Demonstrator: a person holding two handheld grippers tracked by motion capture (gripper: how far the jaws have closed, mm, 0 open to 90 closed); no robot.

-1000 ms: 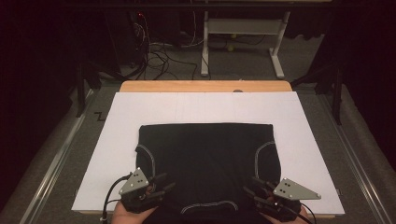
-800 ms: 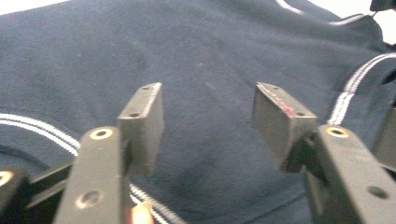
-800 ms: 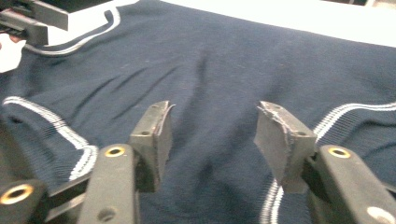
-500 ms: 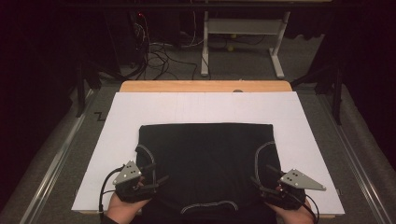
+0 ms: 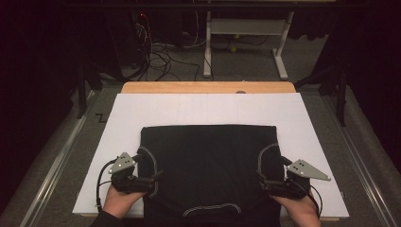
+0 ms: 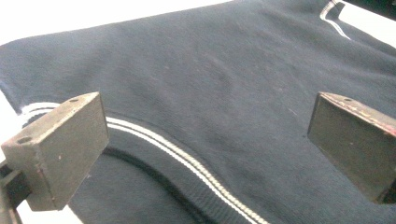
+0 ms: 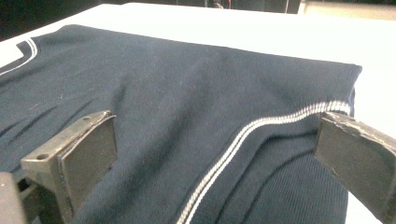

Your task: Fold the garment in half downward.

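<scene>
A dark navy knitted garment (image 5: 208, 165) with white stripe trim lies folded flat on the white sheet (image 5: 208, 109). My left gripper (image 5: 150, 176) sits at the garment's left edge near the front; its jaws have just been opening and now stand wide apart over the cloth (image 6: 210, 116), pressing nothing. At the garment's right edge my right gripper (image 5: 265, 178) has likewise been opening its jaws, which hover apart above the striped trim (image 7: 243, 135). A hand holds each gripper from the bottom of the high view.
The white sheet covers a wooden table whose far edge (image 5: 208, 87) shows bare. Metal rails (image 5: 56, 161) run along both sides. Beyond the table are cables and a white desk frame (image 5: 246, 42) on the floor.
Both grippers have let go of the garment's edges and opened. They have drawn outward and toward the front edge a little. The garment lies flat.
</scene>
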